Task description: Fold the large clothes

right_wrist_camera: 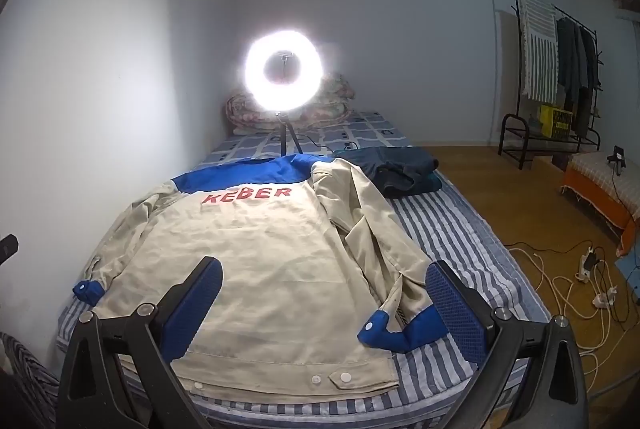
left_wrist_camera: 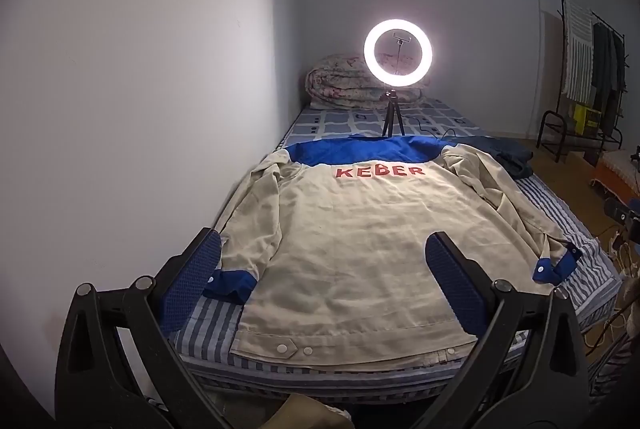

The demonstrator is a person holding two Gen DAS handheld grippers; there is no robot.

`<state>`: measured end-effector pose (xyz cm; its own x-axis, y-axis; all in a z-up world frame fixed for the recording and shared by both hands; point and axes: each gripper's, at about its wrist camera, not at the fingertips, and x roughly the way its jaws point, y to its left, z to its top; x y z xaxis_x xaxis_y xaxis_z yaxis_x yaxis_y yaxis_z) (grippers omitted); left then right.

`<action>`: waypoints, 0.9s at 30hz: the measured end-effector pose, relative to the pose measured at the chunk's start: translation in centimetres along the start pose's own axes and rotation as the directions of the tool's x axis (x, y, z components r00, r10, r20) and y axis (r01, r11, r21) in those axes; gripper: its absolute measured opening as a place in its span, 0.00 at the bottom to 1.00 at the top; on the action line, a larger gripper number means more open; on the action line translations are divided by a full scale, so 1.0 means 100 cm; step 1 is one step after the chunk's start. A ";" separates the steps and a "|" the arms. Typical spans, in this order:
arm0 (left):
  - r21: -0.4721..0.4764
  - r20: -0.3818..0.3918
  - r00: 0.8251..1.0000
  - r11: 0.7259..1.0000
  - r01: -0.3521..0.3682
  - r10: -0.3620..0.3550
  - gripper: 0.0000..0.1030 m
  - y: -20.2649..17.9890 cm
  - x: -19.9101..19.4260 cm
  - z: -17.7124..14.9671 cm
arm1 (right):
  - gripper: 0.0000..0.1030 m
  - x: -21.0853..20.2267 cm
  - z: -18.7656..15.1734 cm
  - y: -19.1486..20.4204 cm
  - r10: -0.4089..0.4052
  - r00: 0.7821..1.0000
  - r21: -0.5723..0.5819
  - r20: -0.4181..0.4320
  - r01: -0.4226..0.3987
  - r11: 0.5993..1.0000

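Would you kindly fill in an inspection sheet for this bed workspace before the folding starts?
Surface: striped bed sheet, jacket spread on it.
Job's things: beige jacket lying back up, red KEBER lettering, blue yoke, sleeves alongside the body, blue cuffs near the hem.
Clutter: dark folded garment, rolled quilt, lit ring light on a small tripod.
Grippers: left tongs and right tongs open, above the hem, holding nothing.
Cables: power strip and cords on the floor; a lead behind the ring light.
Surroundings: white wall, wooden floor, clothes rack.
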<state>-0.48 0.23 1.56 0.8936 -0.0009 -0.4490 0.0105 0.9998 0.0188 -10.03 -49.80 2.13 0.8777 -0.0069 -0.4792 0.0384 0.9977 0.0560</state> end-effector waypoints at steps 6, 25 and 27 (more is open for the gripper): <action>0.000 0.002 1.000 1.000 0.000 0.000 1.00 -0.001 -0.001 -0.002 | 1.00 0.000 -0.001 -0.002 0.001 1.000 0.007 -0.001 -0.001 1.000; -0.001 0.007 1.000 1.000 -0.006 0.006 1.00 0.005 -0.003 0.007 | 1.00 0.001 -0.001 -0.007 -0.011 1.000 0.038 0.002 0.011 0.999; -0.001 0.007 1.000 1.000 -0.006 0.006 1.00 0.004 -0.003 0.006 | 1.00 0.000 -0.001 -0.007 -0.011 1.000 0.037 0.002 0.011 0.999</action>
<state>-0.51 0.65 2.26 0.8969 0.0052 -0.4423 0.0043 0.9998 0.0203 -10.06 -50.51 1.99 0.8782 -0.0182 -0.4779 0.0659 0.9943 0.0833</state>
